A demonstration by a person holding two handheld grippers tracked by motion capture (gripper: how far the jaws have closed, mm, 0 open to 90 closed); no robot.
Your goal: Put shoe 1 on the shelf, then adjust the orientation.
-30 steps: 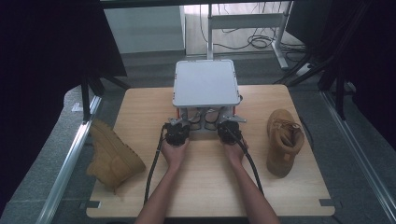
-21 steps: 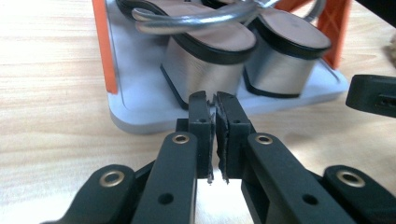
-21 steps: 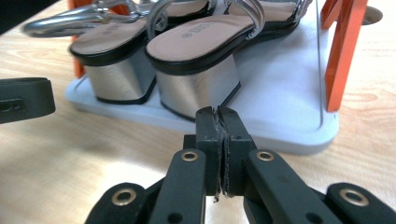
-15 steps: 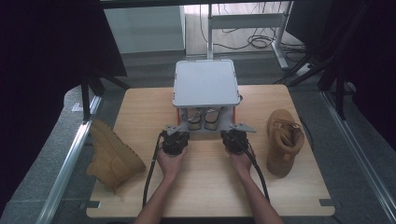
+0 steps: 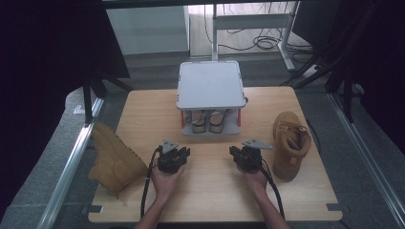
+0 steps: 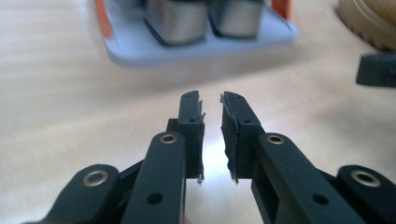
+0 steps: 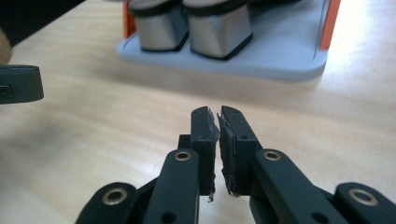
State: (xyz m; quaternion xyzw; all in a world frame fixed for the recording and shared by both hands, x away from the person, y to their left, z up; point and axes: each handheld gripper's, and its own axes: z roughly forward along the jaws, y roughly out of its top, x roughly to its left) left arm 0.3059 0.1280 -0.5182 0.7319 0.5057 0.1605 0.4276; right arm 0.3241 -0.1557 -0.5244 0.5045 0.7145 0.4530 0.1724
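A grey two-shelf rack [image 5: 210, 86] with orange posts stands at the table's far middle. A pair of grey-toed shoes [image 5: 209, 119] sits side by side on its lower shelf [image 6: 196, 51]; the right gripper view looks at the shoe toes [image 7: 217, 35]. My left gripper [image 5: 183, 152] is in front of the rack, to its left, apart from it. Its jaws [image 6: 212, 100] have just been opening and hold nothing. My right gripper [image 5: 235, 151] mirrors it on the right. Its jaws [image 7: 215, 114] have just been opening to a slim gap, nothing between them.
A tan boot [image 5: 114, 157] lies on its side at the table's left edge. A second tan boot [image 5: 290, 143] stands upright at the right. Bare wood [image 5: 210, 191] lies between my hands. Metal rails run along both sides of the table.
Both hands have drawn back from the rack's front toward the near edge and spread apart. The shoes stay on the lower shelf.
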